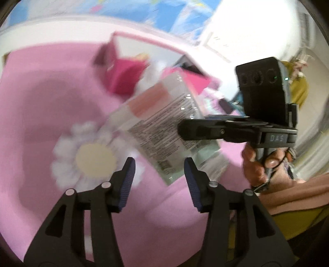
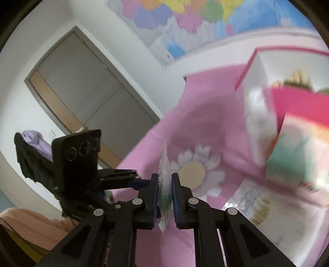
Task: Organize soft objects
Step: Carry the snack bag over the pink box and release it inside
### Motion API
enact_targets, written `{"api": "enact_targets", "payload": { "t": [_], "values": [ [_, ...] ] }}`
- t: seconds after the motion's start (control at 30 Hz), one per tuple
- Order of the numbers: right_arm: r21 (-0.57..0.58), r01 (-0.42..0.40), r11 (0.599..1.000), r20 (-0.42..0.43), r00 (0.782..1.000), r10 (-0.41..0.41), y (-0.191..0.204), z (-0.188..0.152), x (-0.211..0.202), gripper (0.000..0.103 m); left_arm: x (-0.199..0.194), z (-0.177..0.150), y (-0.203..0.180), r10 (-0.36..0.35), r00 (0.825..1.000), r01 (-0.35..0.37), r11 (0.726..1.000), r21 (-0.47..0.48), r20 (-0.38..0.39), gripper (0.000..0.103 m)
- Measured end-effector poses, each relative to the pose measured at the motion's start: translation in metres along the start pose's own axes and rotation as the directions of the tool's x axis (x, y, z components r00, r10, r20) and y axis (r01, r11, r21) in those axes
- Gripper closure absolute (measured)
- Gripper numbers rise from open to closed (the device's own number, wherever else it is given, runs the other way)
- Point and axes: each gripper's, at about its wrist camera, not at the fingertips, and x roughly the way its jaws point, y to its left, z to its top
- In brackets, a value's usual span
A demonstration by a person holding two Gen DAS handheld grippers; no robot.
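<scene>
A flat clear plastic packet (image 1: pixel 162 127) with printed text and a pale red label hangs above the pink bedspread (image 1: pixel 51 92). My right gripper (image 2: pixel 165 184) is shut on it, and its thin edge (image 2: pixel 164 174) stands upright between the blue pads. In the left wrist view the right gripper (image 1: pixel 185 131) reaches in from the right, side on, with a person's hand (image 1: pixel 259 162) around its handle. My left gripper (image 1: pixel 159 170) is open just below the packet with nothing between its fingers. In the right wrist view the left gripper (image 2: pixel 135 177) sits close on the left.
A white daisy print (image 1: pixel 94 158) marks the bedspread. An open pink box (image 2: pixel 267 67) with a white inside stands further back, with blurred packets and boxes (image 2: pixel 298 156) beside it. A grey door (image 2: pixel 82 92) and a colourful wall map (image 2: pixel 195 18) lie behind.
</scene>
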Motion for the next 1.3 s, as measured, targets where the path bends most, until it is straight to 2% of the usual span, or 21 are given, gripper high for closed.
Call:
{"api": "enact_targets", "payload": {
  "t": [0.03,0.27,0.33,0.53,0.7,0.73,0.8,1.07,1.13,1.17,1.2,1.23,1.3],
  "values": [
    [-0.013,0.005,1.000,0.026,1.000,-0.004,0.002,0.005,-0.012,0.092,-0.001,0.007,-0.005,-0.007,1.000,0.007,1.000,0.021,0.012,0.050],
    [-0.062,0.063,0.996,0.176,0.983,-0.051,0.010,0.044,-0.056,0.092,-0.002,0.075,-0.043,-0.009,0.995,-0.010,0.982,0.189,0.104,0.050],
    [-0.060,0.087,0.994,0.217,0.973,-0.072,0.002,0.060,-0.071,0.092,0.005,0.096,-0.050,0.008,0.993,-0.034,0.975,0.218,0.120,0.049],
    [0.009,0.111,0.994,0.260,0.959,-0.110,-0.039,0.097,-0.066,0.091,0.031,0.153,-0.049,0.084,0.991,-0.109,0.960,0.259,0.105,0.049],
    [0.081,0.101,0.992,0.253,0.960,-0.118,-0.080,0.119,-0.060,0.090,0.062,0.185,-0.031,0.147,0.987,-0.157,0.957,0.242,0.060,0.050],
    [0.100,0.111,0.989,0.242,0.961,-0.133,-0.089,0.123,-0.055,0.090,0.067,0.189,-0.029,0.161,0.985,-0.170,0.956,0.238,0.057,0.057],
    [0.127,0.120,0.985,0.219,0.965,-0.146,-0.104,0.128,-0.046,0.090,0.078,0.196,-0.022,0.182,0.983,-0.185,0.955,0.231,0.033,0.058],
    [0.225,0.130,0.966,0.135,0.977,-0.163,-0.152,0.144,0.000,0.089,0.117,0.209,0.007,0.275,0.961,-0.262,0.945,0.195,-0.041,0.058],
    [0.262,0.186,0.947,0.108,0.970,-0.220,-0.162,0.146,0.009,0.084,0.124,0.212,0.015,0.320,0.946,-0.307,0.935,0.180,-0.049,0.058],
    [0.263,0.218,0.940,0.096,0.963,-0.251,-0.165,0.146,0.011,0.077,0.127,0.213,0.018,0.344,0.937,-0.331,0.928,0.173,-0.051,0.058],
    [0.268,0.299,0.916,0.074,0.942,-0.329,-0.167,0.146,0.012,0.064,0.129,0.214,0.021,0.364,0.930,-0.352,0.922,0.162,-0.051,0.058],
    [0.266,0.334,0.904,0.068,0.929,-0.363,-0.168,0.144,0.010,0.061,0.129,0.214,0.024,0.373,0.927,-0.362,0.920,0.151,-0.049,0.058],
    [0.262,0.344,0.902,0.074,0.924,-0.374,-0.166,0.139,0.003,0.061,0.124,0.213,0.027,0.372,0.927,-0.365,0.923,0.124,-0.040,0.058]
  ]
}}
